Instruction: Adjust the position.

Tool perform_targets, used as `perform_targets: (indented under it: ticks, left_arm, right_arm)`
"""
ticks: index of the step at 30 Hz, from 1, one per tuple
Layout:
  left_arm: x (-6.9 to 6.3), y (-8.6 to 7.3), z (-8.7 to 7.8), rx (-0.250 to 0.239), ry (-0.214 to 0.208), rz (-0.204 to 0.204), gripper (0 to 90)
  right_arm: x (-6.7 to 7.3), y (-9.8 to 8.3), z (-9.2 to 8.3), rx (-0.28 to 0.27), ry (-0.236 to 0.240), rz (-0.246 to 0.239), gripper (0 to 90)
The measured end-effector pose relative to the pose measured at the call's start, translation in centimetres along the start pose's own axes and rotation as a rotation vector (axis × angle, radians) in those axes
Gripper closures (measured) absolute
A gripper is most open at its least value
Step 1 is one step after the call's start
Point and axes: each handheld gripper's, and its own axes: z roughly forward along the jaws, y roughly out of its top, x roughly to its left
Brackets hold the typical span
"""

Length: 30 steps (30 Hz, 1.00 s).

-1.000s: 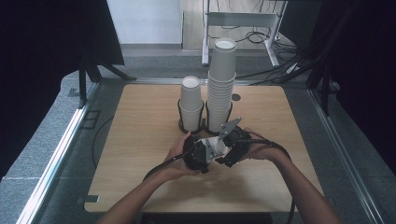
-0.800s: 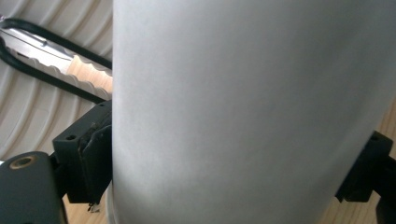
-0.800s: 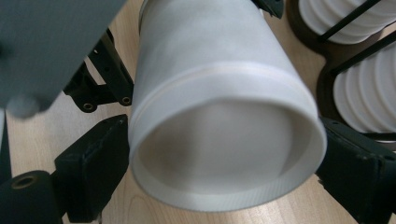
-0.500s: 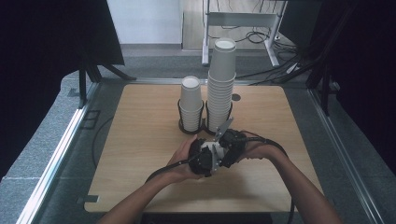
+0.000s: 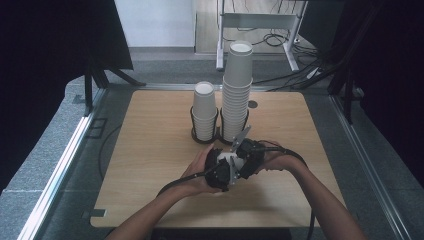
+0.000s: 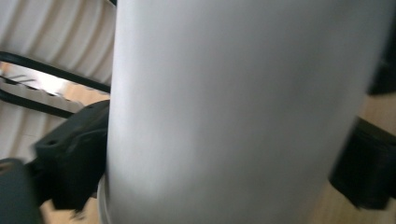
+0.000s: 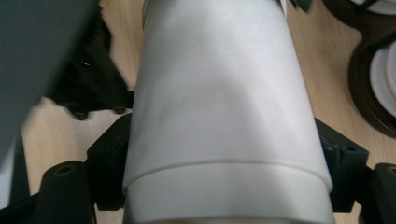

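The cup [image 7: 224, 107] between the grippers is plain white with no print. Both stacks [image 5: 236, 90] of cups behind are the same white, in black wire holders [image 5: 194, 134]. The left gripper [image 5: 222, 172] and right gripper [image 5: 248, 156] are black. The table [image 5: 150, 145] is light wood with a fine grain; the floor [image 5: 45, 150] is speckled grey.

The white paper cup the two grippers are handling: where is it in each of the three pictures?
High view: the white cup sits low centre, between the two grippers.
Left gripper view: the cup is close up, spanning centre and right.
Right gripper view: the cup runs down the centre.
Shared landmark: the wooden table.
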Motion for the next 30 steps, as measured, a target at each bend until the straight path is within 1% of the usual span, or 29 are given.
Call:
perform_targets:
  ticks: [1,3,4,6,7,10,13,16,17,18,21,22,23,24,26,27,28,30]
  left_arm:
    - [0.1,0.0,-0.1,0.006,-0.011,-0.004,1.3]
    - [0.2,-0.2,-0.2,-0.011,-0.005,-0.014,0.4]
    - [0.3,-0.2,-0.4,-0.014,-0.014,-0.023,0.1]
    - [0.3,-0.3,-0.8,-0.039,-0.024,-0.033,0.0]
    - [0.3,-0.4,-0.9,-0.053,-0.025,-0.048,0.0]
    - [0.4,-0.5,-1.4,-0.050,-0.012,-0.058,0.0]
    - [0.7,-0.9,-1.9,-0.068,-0.018,-0.103,0.7]
    - [0.7,-1.4,-2.5,-0.077,-0.019,-0.128,1.5]
    - [0.7,-1.5,-2.6,-0.078,-0.018,-0.135,1.5]
    - [0.8,-1.6,-2.8,-0.082,-0.016,-0.142,1.7]
    - [1.1,-2.2,-3.3,-0.102,-0.014,-0.187,2.7]
    - [1.3,-2.4,-3.5,-0.102,-0.013,-0.197,2.9]
    - [1.5,-2.7,-3.7,-0.103,-0.015,-0.220,2.9]
    - [1.7,-2.9,-3.9,-0.103,-0.014,-0.235,2.9]
    - [2.2,-3.3,-4.1,-0.109,-0.013,-0.266,4.1]
    - [2.4,-3.6,-4.2,-0.110,-0.016,-0.284,4.8]
    - [2.7,-3.8,-4.3,-0.108,-0.015,-0.312,6.4]
    - [3.1,-4.3,-4.5,-0.128,-0.025,-0.378,9.5]
  right_arm:
    - [-0.1,-0.1,0.0,0.001,0.001,0.001,22.3]
    - [-0.2,-0.5,0.0,0.005,-0.002,0.008,22.4]
    - [-0.3,-0.7,0.1,0.003,0.000,0.008,22.4]
    - [-0.5,-1.1,0.2,-0.004,-0.010,0.018,22.5]
    - [-0.5,-1.3,0.3,-0.009,-0.011,0.024,22.5]
    - [-0.6,-1.6,0.5,-0.033,-0.015,0.039,22.4]
    - [-0.6,-1.8,0.8,-0.054,-0.020,0.048,22.4]
    - [-0.5,-1.9,1.2,-0.078,-0.022,0.065,22.4]
    - [-0.6,-2.0,1.3,-0.087,-0.015,0.072,22.3]
    - [-0.5,-2.0,1.4,-0.090,-0.022,0.074,22.3]
    - [-0.6,-2.1,1.6,-0.123,-0.023,0.088,22.3]
    - [-0.6,-2.2,1.6,-0.134,-0.026,0.094,22.3]
    - [-0.6,-2.2,1.7,-0.144,-0.028,0.103,22.3]
    - [-0.6,-2.3,1.7,-0.154,-0.039,0.112,22.3]
    - [-0.6,-2.4,1.8,-0.180,-0.038,0.138,22.4]
    - [-0.6,-2.5,1.8,-0.190,-0.042,0.137,22.3]
    - [-0.6,-2.6,1.9,-0.204,-0.046,0.144,22.3]
    - [-0.7,-2.7,2.1,-0.225,-0.057,0.161,22.3]
